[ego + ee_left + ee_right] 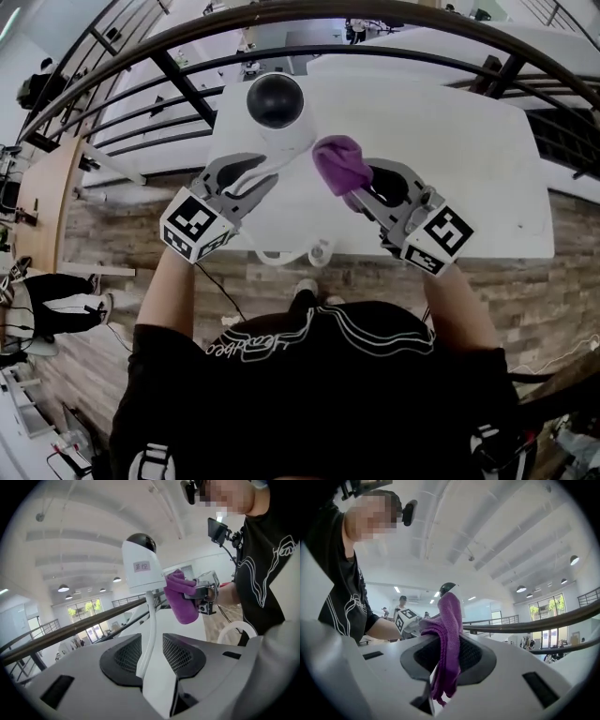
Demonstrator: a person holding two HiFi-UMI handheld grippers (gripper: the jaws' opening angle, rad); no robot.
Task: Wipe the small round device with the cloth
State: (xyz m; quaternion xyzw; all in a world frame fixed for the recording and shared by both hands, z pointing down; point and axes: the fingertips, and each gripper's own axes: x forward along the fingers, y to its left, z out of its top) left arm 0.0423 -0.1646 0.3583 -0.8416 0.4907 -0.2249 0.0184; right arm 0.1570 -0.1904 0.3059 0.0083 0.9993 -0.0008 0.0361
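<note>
A large open-plan hall: mezzanine railing (70, 630), white table (450, 150), high ceiling (84, 527), round lamps (63, 588).

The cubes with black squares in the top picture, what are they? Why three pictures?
They are part of two hand-held grippers, pinching tools a person holds. The head view looks down from the person's head; the other two cameras ride on the grippers. The left hand-held gripper has its jaws apart around the thin white stalk of the small round white device with a black dome. The right hand-held gripper pinches a purple cloth at the device's side, above the white table.
</note>
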